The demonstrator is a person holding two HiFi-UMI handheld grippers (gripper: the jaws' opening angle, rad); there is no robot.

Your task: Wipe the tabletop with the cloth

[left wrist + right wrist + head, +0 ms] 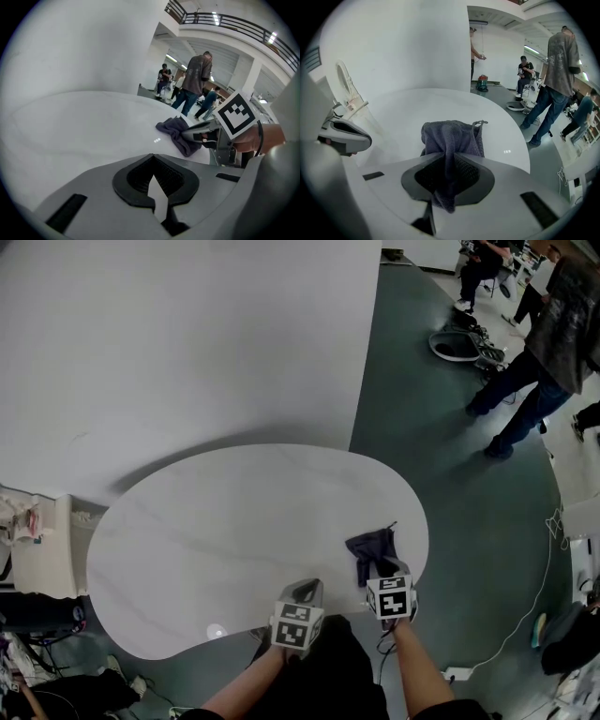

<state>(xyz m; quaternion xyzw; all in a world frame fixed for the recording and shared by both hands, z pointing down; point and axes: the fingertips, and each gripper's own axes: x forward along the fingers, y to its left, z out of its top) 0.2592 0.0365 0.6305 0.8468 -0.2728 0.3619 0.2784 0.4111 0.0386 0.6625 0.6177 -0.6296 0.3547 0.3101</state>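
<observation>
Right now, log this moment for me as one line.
right gripper: shut on cloth | cloth: bunched, lying on table near its right edge | left gripper: shut, empty, at table's near edge

Bright, even indoor light; quality fair, with heavy wide-angle distortion in both gripper views.
Overhead strip lights (pixel 215 18) appear to be the main source, though most lie outside the frame. The white tabletop (pixel 234 521) carries a small glare spot in each view and throws a soft shadow onto the wall (pixel 187 352) along its far edge. Both gripper views fall to black at the corners and bend straight lines near the edges. The cloth (pixel 452 136) weave is sharp; the distant people (pixel 555 79) are soft.
</observation>
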